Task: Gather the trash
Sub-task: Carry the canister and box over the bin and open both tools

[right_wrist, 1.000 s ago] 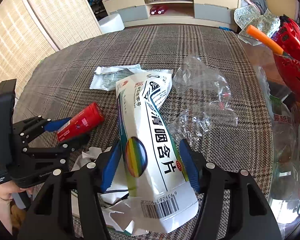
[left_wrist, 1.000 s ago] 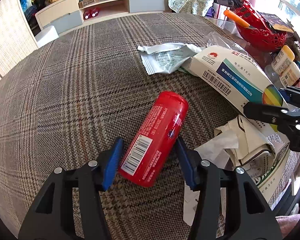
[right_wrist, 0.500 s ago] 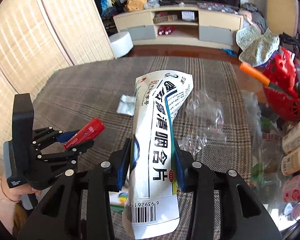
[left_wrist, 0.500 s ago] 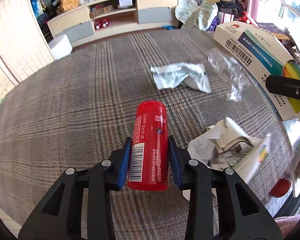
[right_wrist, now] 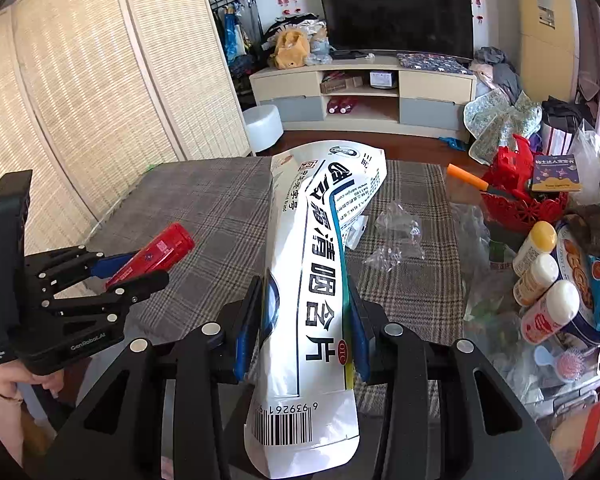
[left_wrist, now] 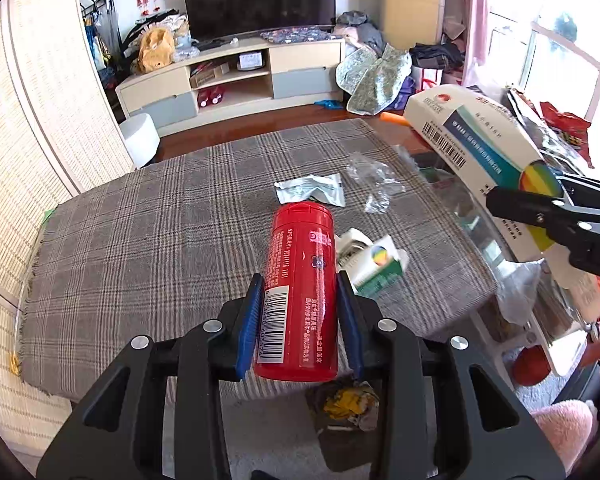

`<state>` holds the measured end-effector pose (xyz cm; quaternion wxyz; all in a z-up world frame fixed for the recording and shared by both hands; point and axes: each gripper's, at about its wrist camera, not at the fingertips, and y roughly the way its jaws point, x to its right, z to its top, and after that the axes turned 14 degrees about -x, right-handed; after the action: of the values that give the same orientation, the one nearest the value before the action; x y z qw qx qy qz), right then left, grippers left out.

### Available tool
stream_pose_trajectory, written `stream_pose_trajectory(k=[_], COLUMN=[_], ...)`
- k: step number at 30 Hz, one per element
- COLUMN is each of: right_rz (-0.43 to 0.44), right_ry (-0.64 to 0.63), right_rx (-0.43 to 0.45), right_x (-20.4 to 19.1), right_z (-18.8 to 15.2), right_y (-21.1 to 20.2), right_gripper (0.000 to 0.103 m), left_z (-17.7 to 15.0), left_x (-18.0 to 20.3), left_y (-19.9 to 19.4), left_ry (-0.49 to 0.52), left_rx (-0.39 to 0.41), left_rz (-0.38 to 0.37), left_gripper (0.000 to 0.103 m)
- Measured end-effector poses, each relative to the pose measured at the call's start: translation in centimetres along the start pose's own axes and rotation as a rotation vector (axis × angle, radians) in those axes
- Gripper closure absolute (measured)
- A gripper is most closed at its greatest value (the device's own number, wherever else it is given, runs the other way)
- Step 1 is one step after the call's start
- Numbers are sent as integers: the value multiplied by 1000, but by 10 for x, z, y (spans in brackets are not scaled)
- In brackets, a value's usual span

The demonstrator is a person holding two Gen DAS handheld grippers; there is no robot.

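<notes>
Left gripper [left_wrist: 300, 320] clamped on red canister [left_wrist: 302, 292], pads at its lower half; rigid, light, probably slick plastic. Right gripper [right_wrist: 302, 328] clamped on white lozenge pouch [right_wrist: 316, 280] mid-length; soft, light, buckles above pads. Both held above plaid tablecloth [left_wrist: 160, 240].

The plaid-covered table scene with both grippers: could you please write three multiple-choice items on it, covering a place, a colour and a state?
1. Where does the crumpled clear plastic wrapper lie?
A. on the plaid cloth
B. on the floor
C. in the red basket

2. What colour is the cylindrical plastic bottle?
A. green
B. red
C. yellow

3. What does the right gripper hold?
A. nothing
B. an orange-handled tool
C. the white printed pouch

Key: A, the wrapper rests on the cloth; B, the bottle in the left gripper is red; C, the right gripper pads clamp the pouch.
</notes>
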<state>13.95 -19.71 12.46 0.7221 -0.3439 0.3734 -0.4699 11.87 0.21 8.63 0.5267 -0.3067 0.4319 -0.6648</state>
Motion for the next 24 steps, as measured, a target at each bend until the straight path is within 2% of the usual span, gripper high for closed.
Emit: stream_pose_trajectory(k=[7,11,13,17,20,24], right_rz=[18,46,62,116,149,158], right_ry=[3,6,13,61,107,155], right_rx=[2,-27,-58,-157,-227,-300], right_x=[-9,-13,-16,-14,-11,-9], right_z=[-70,-117,-139,-182,-202,-221], right_y=[-19,-8,5,47,79,120], right_gripper=[63,63,63,63,63,63], left_z=[-64,-108,-129,-166,-189,-210], left_x=[22,33,36,35,38,45], left_y=[-22,-11,3,52,91,130], left_ry=[-16,-26,-36,-82,-118,-136], left_rx=[23,14,-11,-112,-195,-267], left_rz=[-48,-71,-78,-109,-133,-143], left_gripper=[69,69,69,69,69,69])
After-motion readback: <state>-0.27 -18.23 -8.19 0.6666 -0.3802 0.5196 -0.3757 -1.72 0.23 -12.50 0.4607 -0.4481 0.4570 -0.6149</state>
